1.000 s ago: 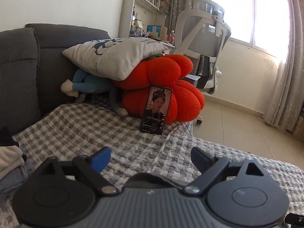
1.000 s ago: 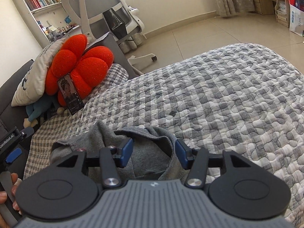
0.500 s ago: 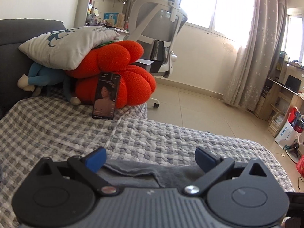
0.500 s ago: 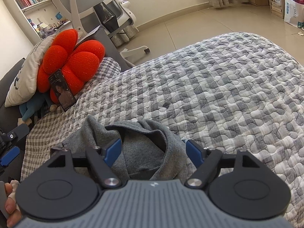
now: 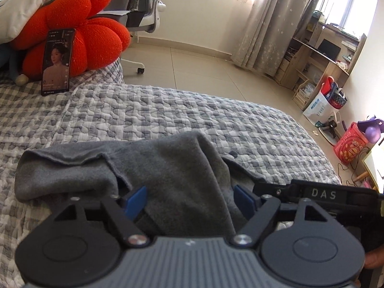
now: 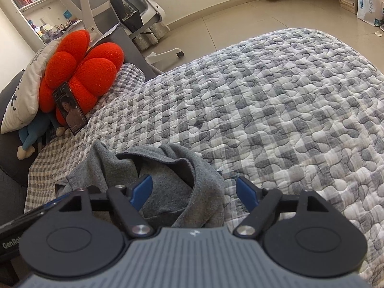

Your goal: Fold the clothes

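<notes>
One grey garment (image 5: 168,168), crumpled in a loose heap on the checked quilt (image 5: 168,112), near its front edge. Lies directly ahead of the left gripper (image 5: 192,198), a raised fold of cloth rising between the blue fingertips (image 5: 136,198) and spreading beyond them toward the orange cushion (image 5: 79,31). Left gripper wide open, jaws spread to either side of the fold, pads not pressed on the cloth. From the right wrist view, same garment (image 6: 168,182) bunched just ahead of the right gripper (image 6: 194,189), mostly toward its left finger, one hem curling across the gap. Right gripper likewise wide open, gripping nothing; right pad over bare quilt (image 6: 276,108).

Counted: two grippers, one garment, one quilt. Behind the garment, at the far end of the quilt: one orange flower-shaped cushion, one phone (image 5: 57,62) propped upright against it with the screen lit, one white pillow (image 6: 24,88) leaning on the cushion, one blue soft toy (image 6: 31,136) tucked under the pillow. Beyond the cushion, one white office chair (image 6: 124,7) on the tiled floor (image 5: 204,69). Far from the cushion, by the wooden shelving, one white shopping bag (image 5: 321,108) and one red bag (image 5: 350,144).
</notes>
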{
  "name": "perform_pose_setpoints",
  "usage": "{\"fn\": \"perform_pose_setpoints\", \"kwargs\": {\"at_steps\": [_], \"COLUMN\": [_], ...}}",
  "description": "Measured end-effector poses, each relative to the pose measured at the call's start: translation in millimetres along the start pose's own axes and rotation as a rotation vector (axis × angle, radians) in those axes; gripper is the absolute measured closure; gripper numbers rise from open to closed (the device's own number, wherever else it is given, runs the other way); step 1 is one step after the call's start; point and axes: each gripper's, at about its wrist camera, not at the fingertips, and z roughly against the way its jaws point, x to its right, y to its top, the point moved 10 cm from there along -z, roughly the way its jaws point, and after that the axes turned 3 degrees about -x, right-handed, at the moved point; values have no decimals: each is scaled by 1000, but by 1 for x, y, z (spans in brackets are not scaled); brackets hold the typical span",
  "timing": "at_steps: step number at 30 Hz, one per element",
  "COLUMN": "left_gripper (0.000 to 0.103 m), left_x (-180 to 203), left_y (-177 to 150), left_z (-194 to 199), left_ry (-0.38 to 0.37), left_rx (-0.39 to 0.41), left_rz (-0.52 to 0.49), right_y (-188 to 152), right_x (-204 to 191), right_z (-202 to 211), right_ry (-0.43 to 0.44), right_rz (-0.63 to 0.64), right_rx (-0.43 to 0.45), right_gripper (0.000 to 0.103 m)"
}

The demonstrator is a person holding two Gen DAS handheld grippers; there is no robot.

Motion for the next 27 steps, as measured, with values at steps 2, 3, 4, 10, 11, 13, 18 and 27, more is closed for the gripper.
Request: {"fn": "perform_pose_setpoints", "kwargs": {"at_steps": [2, 3, 4, 10, 11, 13, 18, 27], "left_gripper": [30, 34, 36, 73, 84, 91, 94, 95], "left_x": [1, 1, 1, -4, -7, -14, -34, -64], "left_y": [-5, -5, -6, -2, -1, 3, 17, 31], "left_z": [-8, -10, -11, -7, -5, 3, 29, 59], "left_ry": [20, 28, 33, 37, 35, 16, -27, -44], "left_rx": [-23, -24, -21, 3, 10, 36, 127, 231], "left_rz": [-5, -6, -8, 10, 22, 62, 158, 267], "right_y": [-1, -1, -1, -5, -5, -6, -7, 7], "right_x": [3, 4, 6, 8, 8, 8, 5, -10], "right_z": [-2, -2, -2, -1, -1, -1, -1, 14], "right_ry": [10, 13, 13, -4, -5, -5, 4, 33], "right_rz": [-19, -27, -32, -20, -17, -11, 17, 78], "right_rx": [-15, -19, -22, -21, -21, -17, -4, 122], "right_gripper": [23, 23, 23, 23, 23, 23, 39, 95]}}
